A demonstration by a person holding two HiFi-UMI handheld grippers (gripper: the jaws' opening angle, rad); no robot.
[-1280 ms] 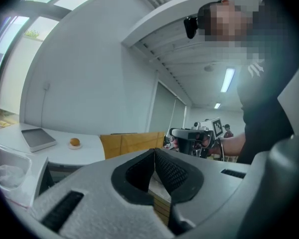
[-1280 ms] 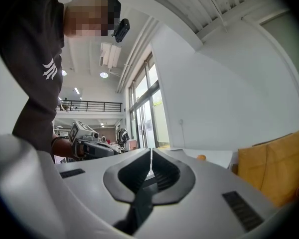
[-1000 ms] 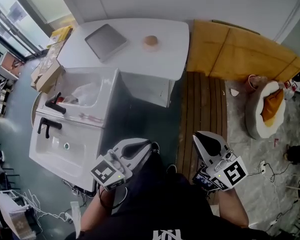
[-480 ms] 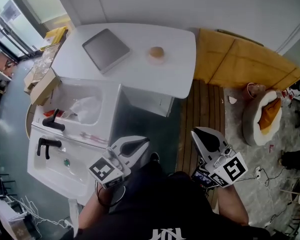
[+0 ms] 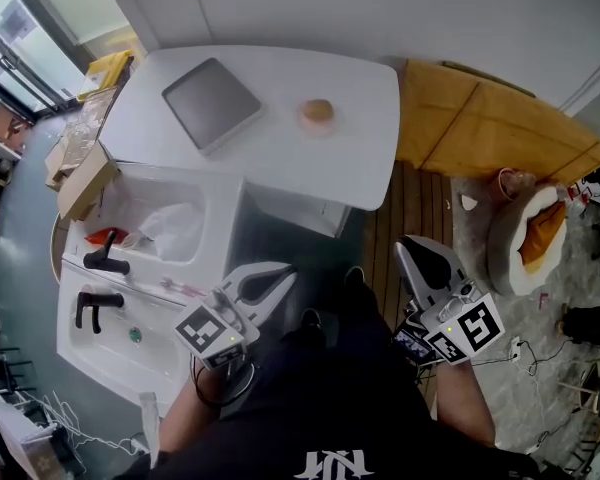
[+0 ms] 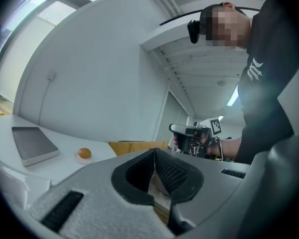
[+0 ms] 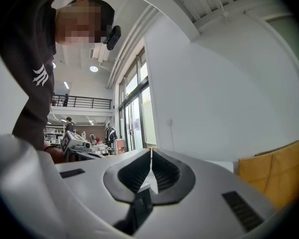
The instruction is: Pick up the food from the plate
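Food (image 5: 318, 110): one round, golden-brown bun on a small pale plate (image 5: 318, 125), on the white table (image 5: 365, 83) near a grey tray (image 5: 212, 101). My left gripper (image 5: 286, 272) and right gripper (image 5: 405, 248) are both clenched on nothing, well apart from it.

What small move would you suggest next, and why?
Probably reach the left gripper forward toward the bun on its plate, opening the fingers on the way: it and the right gripper hang shut and empty, well short of the table.
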